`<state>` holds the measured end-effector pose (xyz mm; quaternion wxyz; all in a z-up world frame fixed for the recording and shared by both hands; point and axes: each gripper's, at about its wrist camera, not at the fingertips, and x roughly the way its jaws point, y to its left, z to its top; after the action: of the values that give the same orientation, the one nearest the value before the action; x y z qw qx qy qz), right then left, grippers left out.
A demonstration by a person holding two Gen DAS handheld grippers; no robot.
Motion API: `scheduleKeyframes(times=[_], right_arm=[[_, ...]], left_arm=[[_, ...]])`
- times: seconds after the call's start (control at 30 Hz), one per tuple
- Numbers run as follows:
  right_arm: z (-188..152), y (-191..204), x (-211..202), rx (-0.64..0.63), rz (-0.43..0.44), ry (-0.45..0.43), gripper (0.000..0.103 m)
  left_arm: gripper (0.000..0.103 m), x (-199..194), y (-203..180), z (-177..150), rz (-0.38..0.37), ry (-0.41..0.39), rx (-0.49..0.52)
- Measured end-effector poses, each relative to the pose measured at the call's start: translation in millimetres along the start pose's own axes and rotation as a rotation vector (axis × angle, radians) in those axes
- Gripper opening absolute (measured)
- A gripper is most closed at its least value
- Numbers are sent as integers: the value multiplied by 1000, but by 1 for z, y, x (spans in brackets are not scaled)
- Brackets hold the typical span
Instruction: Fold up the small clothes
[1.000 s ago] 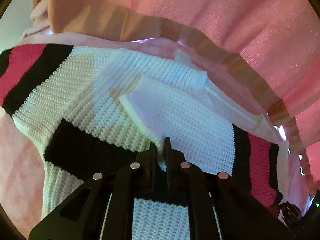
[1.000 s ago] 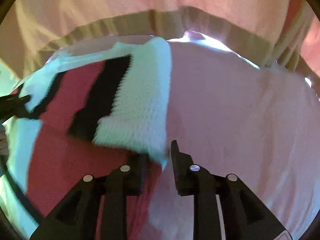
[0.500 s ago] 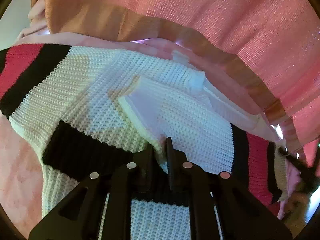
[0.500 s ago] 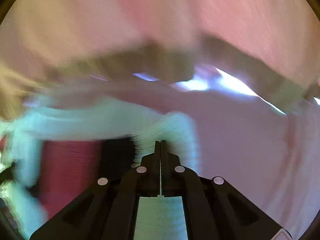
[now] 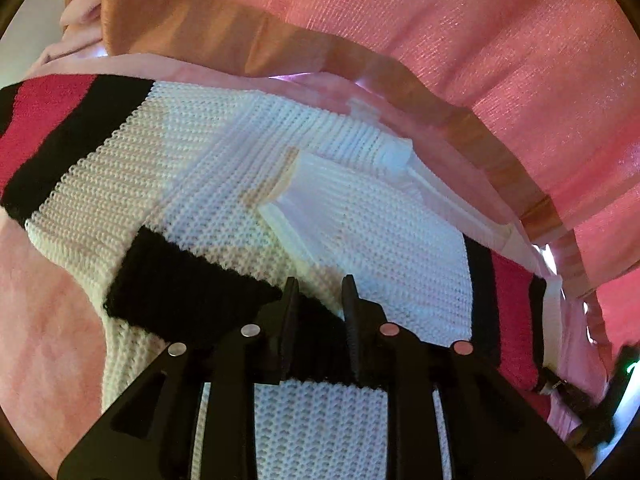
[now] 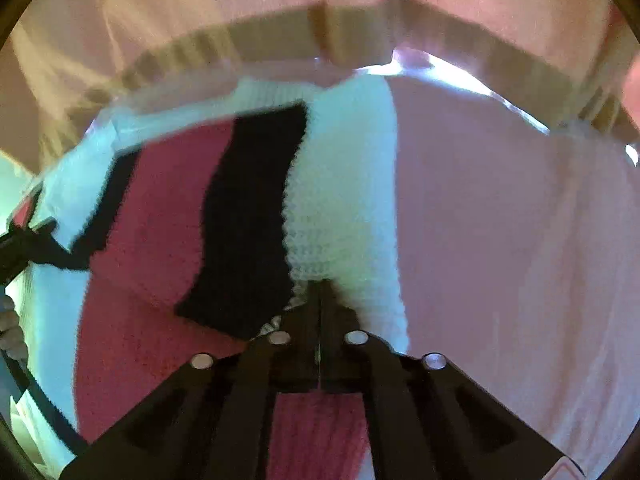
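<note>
Warm, pinkish light is cast over both views. The left wrist view is sharp; the right wrist view is softened by blur. Glare is seen under the curtain hem [image 6: 436, 68]. Edges are bent and darkly vignetted.

A pink sheet [image 5: 44, 312] covers the surface. Behind it hangs a pink curtain [image 5: 500, 60] with a tan hem band [image 5: 472, 136].

Left tool [image 5: 318, 292] is pointing steeply down, jaws just opening; right tool [image 6: 320, 292] is angling down, clamped tight.
</note>
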<state>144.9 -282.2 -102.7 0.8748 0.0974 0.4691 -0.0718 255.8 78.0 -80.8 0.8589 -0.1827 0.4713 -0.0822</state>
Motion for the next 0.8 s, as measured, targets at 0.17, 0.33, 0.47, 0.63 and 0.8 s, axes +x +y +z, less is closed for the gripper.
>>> scheduleKeyframes(times=[0.17, 0.33, 0.47, 0.63, 0.8], right_arm=[[-1, 12, -42, 53, -54, -16, 3], [-17, 59, -83, -74, -38, -84, 19], [-29, 89, -90, -162, -30, -110, 35], [-38, 120, -77, -254, -64, -86, 37], [-40, 128, -60, -261, -59, -45, 43]], left_arm=[[27, -39, 28, 13, -26, -74, -103], [73, -101, 131, 39, 40, -219, -347], [76, -124, 240, 44, 95, -273, -659], [74, -122, 315, 55, 222, -295, -717], [8, -104, 330, 76, 154, -269, -653]])
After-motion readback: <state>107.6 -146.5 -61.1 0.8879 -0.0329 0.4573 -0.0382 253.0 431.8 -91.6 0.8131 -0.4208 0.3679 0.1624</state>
